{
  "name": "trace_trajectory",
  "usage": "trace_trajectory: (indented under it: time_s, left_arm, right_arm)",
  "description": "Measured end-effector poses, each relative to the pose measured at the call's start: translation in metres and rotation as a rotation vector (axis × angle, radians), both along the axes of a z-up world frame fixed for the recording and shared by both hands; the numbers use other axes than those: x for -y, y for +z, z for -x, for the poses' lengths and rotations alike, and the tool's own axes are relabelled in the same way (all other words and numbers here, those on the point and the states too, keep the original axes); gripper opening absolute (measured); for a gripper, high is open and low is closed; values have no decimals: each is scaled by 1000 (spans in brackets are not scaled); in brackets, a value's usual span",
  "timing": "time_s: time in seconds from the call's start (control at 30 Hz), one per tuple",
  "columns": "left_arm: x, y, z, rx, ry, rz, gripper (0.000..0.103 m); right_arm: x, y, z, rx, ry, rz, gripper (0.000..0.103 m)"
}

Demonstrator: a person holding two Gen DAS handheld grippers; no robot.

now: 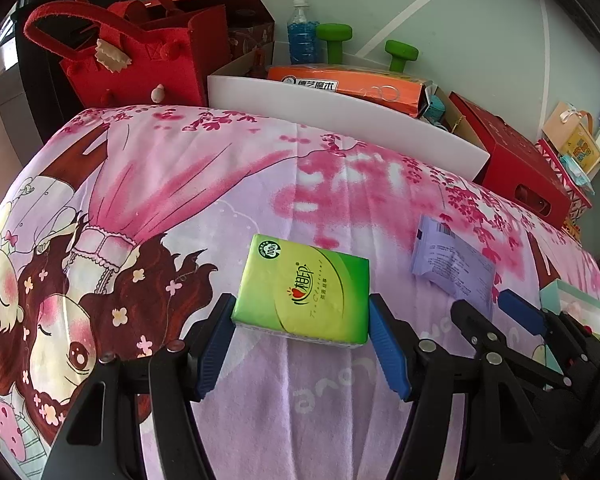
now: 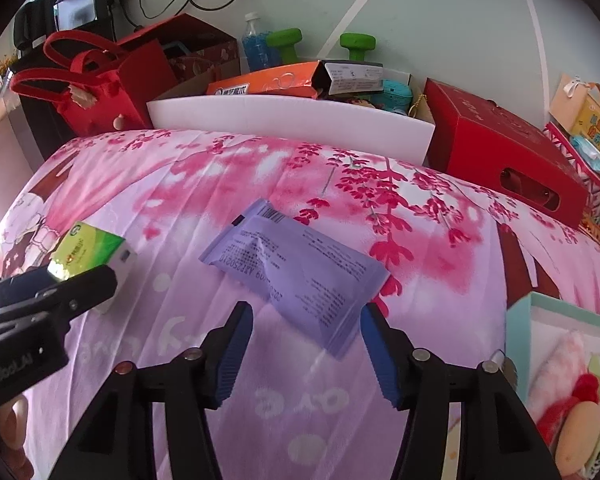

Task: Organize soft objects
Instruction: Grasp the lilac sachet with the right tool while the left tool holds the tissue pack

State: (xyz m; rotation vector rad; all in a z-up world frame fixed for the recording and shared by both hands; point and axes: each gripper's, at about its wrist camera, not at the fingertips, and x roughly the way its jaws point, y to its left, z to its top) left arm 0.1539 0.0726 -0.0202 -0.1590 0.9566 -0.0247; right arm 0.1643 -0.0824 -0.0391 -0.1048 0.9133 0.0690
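A green tissue pack lies on the pink cartoon-print bedsheet. My left gripper straddles its near end, and both blue pads touch its sides. The right wrist view shows the same pack at the left, with a black finger of the left gripper against it. A flat purple packet lies on the sheet, its near end between the fingers of my right gripper. That gripper is open and its pads stand clear of the packet. In the left wrist view, the packet lies just ahead of the right gripper.
Behind the bed stand a red felt bag, a white box holding an orange carton, and a red carton. A teal box of plush toys sits at the right. Green dumbbells and a bottle stand by the wall.
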Motion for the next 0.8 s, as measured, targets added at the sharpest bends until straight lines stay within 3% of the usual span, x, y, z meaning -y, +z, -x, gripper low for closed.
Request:
trace_trajectory:
  time_s: [0.17, 0.37, 0.47, 0.5, 0.8]
  left_arm:
    - [1, -2, -2, -5, -2, -3, 67]
    - [2, -3, -3, -8, -5, -10, 67]
    - [3, -3, -3, -10, -11, -13, 67]
    - [3, -3, -3, -10, -12, -15, 67]
    - [5, -3, -3, -15, -19, -21, 67]
  right_arm:
    - [5, -6, -6, -6, -15, -30, 60]
    - [6, -5, -7, -12, -4, -50, 40]
    - [3, -4, -7, -12, 7, -46, 25]
    - [2, -4, -7, -13, 7, -38, 15]
    - [4, -10, -9, -35, 0, -40, 0]
